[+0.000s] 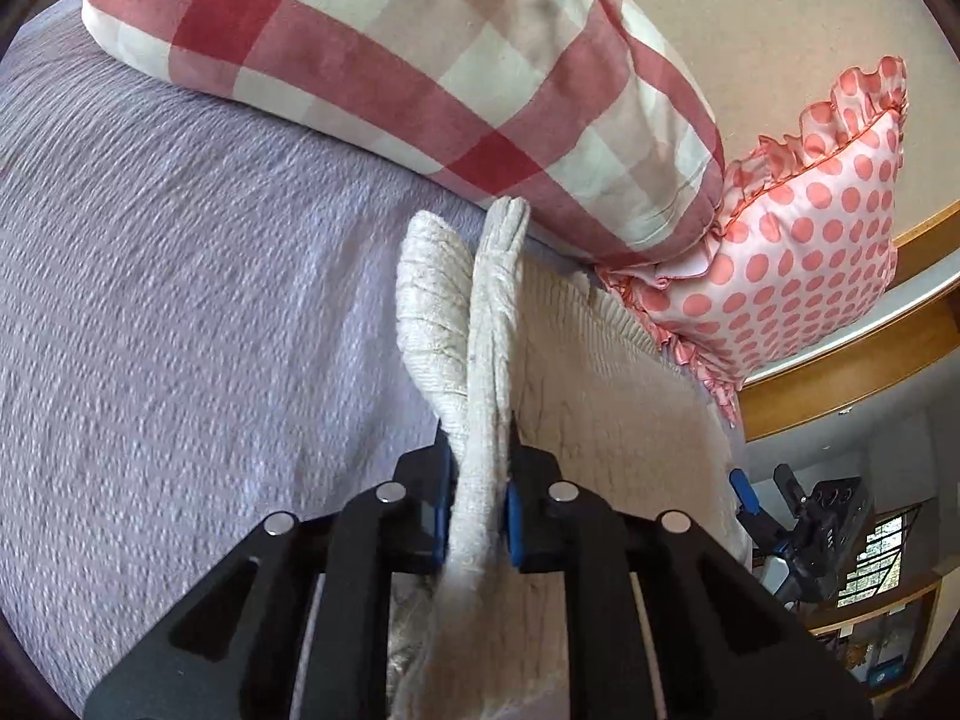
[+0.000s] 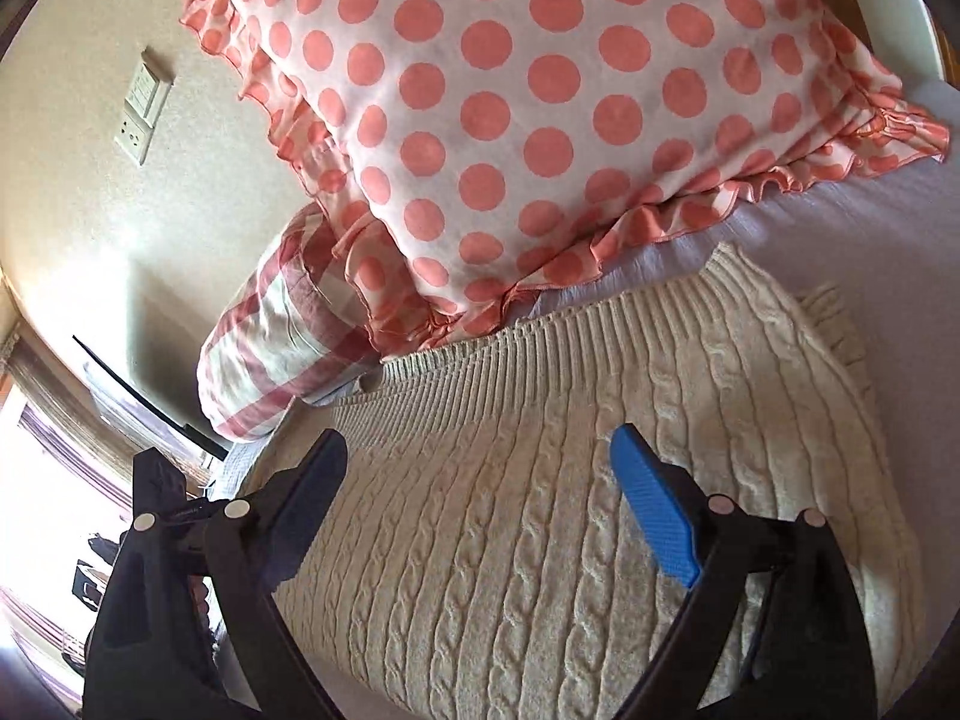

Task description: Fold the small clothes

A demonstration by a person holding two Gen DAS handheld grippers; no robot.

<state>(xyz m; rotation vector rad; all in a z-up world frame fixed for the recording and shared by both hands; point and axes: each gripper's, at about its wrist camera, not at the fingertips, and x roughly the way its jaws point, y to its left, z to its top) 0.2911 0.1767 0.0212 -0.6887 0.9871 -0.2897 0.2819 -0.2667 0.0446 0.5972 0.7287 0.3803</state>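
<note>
A cream cable-knit sweater lies on the lilac bedspread. My left gripper is shut on a bunched fold of the sweater, which sticks up between the blue pads. The rest of the sweater lies flat to its right. My right gripper is open and empty, hovering just over the sweater's body, below its ribbed hem. The right gripper also shows at the right edge of the left wrist view.
A red-and-cream checked pillow and a pink polka-dot frilled pillow lie at the head of the bed, right beside the sweater's hem. A beige wall with a switch plate is behind. A wooden bed frame is at the right.
</note>
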